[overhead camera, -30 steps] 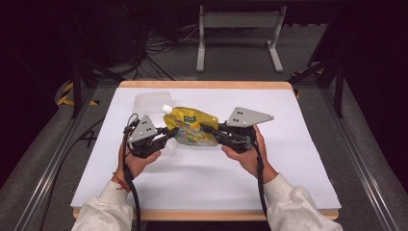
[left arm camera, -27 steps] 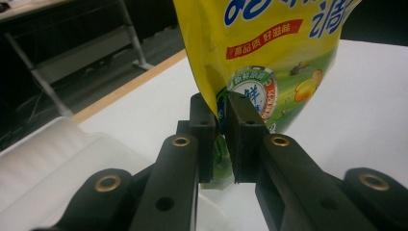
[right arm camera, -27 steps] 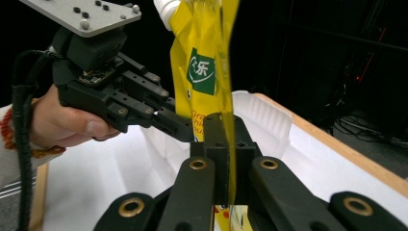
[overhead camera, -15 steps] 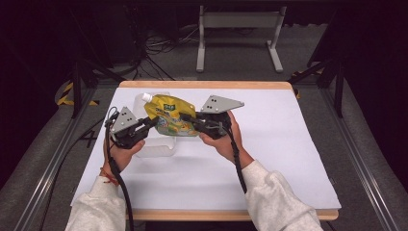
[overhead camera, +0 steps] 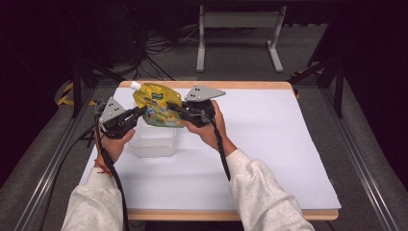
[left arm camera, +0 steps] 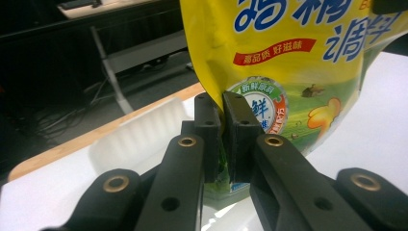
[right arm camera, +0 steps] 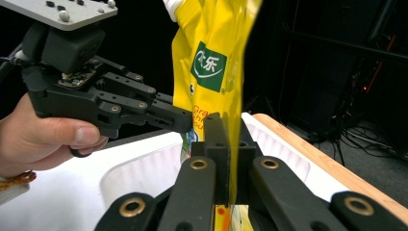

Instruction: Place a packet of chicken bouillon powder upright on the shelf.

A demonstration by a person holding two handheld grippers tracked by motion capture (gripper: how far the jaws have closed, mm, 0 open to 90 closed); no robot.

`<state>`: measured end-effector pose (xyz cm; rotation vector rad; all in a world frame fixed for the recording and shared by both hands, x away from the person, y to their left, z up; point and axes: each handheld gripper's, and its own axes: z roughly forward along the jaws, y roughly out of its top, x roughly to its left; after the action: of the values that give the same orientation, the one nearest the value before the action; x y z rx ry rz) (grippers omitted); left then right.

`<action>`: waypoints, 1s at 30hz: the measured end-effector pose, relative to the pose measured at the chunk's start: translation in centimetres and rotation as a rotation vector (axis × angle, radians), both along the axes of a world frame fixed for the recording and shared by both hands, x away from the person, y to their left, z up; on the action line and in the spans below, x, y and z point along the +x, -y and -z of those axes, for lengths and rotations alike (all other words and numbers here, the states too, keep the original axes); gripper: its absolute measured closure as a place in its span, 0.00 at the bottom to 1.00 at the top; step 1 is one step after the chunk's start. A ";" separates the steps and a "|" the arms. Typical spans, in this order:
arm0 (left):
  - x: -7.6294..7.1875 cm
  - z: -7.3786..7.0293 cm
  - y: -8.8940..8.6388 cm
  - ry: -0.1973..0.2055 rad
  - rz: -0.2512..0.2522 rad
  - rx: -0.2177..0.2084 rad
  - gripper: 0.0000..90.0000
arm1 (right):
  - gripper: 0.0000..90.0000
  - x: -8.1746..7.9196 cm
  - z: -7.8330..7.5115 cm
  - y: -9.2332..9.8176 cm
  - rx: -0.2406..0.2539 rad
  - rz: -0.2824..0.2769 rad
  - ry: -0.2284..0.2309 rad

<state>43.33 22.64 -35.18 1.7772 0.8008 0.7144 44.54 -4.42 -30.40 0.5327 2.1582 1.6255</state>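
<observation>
A yellow spouted pouch point(overhead camera: 156, 107) stands upright over a clear plastic tub point(overhead camera: 153, 143) at the table's far left, its white spout point(overhead camera: 134, 86) at the top left. My left gripper point(overhead camera: 138, 114) is shut on the pouch's left lower edge, and my right gripper point(overhead camera: 176, 109) is shut on its right edge. In the left gripper view the jaws pinch the pouch point(left arm camera: 288, 62) at its bottom corner, left gripper point(left arm camera: 222, 130), above the ribbed tub point(left arm camera: 139, 139). In the right gripper view, right gripper point(right arm camera: 230, 144) clamps the pouch point(right arm camera: 211, 62) edge-on, with the left gripper point(right arm camera: 179, 118) opposite.
White paper covers the wooden table point(overhead camera: 269, 144), with bare sheet to the right and front. The table's far wooden edge point(right arm camera: 337, 168) runs close behind the tub point(right arm camera: 144, 168). A metal stand point(overhead camera: 238, 38) and cables lie on the dark floor beyond.
Both grippers carried the pouch left and farther back and tipped it from lying flat to upright above the tub. Both stayed shut on it.
</observation>
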 end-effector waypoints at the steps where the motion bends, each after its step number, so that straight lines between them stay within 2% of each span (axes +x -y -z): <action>1: 0.3 0.2 -0.2 -0.004 -0.002 -0.005 0.95 | 1.00 0.3 0.2 -0.3 0.001 -0.001 -0.004; 5: 1.1 0.6 -0.7 -0.008 -0.020 -0.014 0.95 | 1.00 1.4 0.7 -1.0 -0.011 0.007 -0.005; 6: 1.3 0.7 -0.8 -0.009 -0.024 -0.012 0.95 | 1.00 2.0 1.0 -1.2 0.000 0.008 -0.012; 12: 2.2 1.1 -0.9 -0.010 -0.049 -0.020 0.95 | 1.00 3.2 1.7 -1.5 0.025 0.014 -0.015; 15: 2.3 1.3 -1.1 -0.012 -0.062 0.001 0.95 | 1.00 3.6 2.3 -1.7 0.039 0.010 -0.035; 24: 2.6 2.1 -1.9 -0.041 -0.061 0.004 0.95 | 1.00 3.6 3.6 -2.6 0.047 -0.015 -0.058; 27: 2.4 2.0 -2.1 -0.029 -0.079 0.011 0.95 | 1.00 3.2 3.6 -3.2 0.033 0.003 -0.057; 29: 2.4 2.2 -2.4 -0.062 -0.072 0.027 0.95 | 1.00 3.0 3.7 -3.7 0.014 0.023 -0.073; 30: 2.5 2.6 -2.7 -0.079 -0.056 0.017 0.95 | 1.00 3.0 3.9 -3.8 0.004 0.028 -0.087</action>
<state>45.88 25.30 -37.74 1.8140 0.9026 0.6929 47.49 -0.66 -34.30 0.6431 2.1994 1.6208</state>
